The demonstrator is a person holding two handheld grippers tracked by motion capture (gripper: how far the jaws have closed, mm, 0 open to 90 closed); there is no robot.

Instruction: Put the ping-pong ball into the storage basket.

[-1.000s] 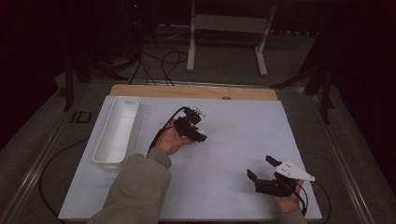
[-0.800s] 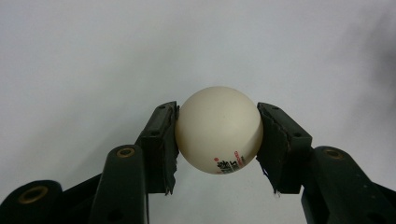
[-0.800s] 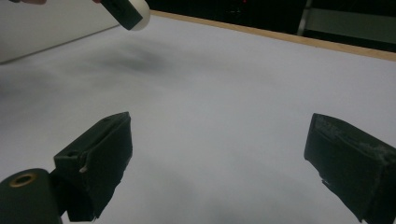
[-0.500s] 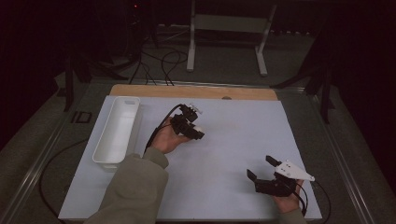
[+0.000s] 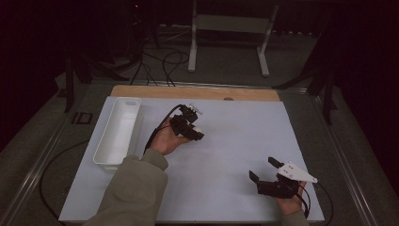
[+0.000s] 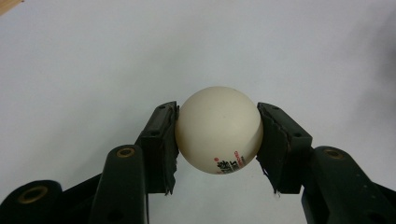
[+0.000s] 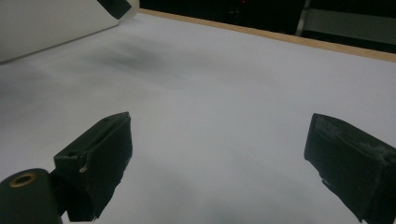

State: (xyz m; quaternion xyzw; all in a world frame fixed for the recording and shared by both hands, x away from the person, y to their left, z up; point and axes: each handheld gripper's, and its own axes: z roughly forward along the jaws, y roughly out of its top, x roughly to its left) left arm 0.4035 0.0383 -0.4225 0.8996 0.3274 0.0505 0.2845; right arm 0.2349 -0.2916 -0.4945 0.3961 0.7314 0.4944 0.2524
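Overhead, white table sheet (image 5: 226,188), dark room.

Left gripper (image 6: 218,135): its two black jaws rise from the bottom edge, and both are clamped against a ball.
Ball (image 6: 218,128): cream-white, round and smooth, held between the pads at about its widest part; its top stands above the jaw tips.
Print on ball: small black and red characters low on the side facing the camera, too small to read.
Pads (image 6: 164,144): dark, with worn and frayed edges, one pressing each side of the ball.
Jaw arms: glossy black, with brass-coloured rivets at the joints.
White surface (image 6: 93,60): plain and pale, behind the ball.
Wooden edge (image 6: 6,3): a small tan sliver in the top left corner.
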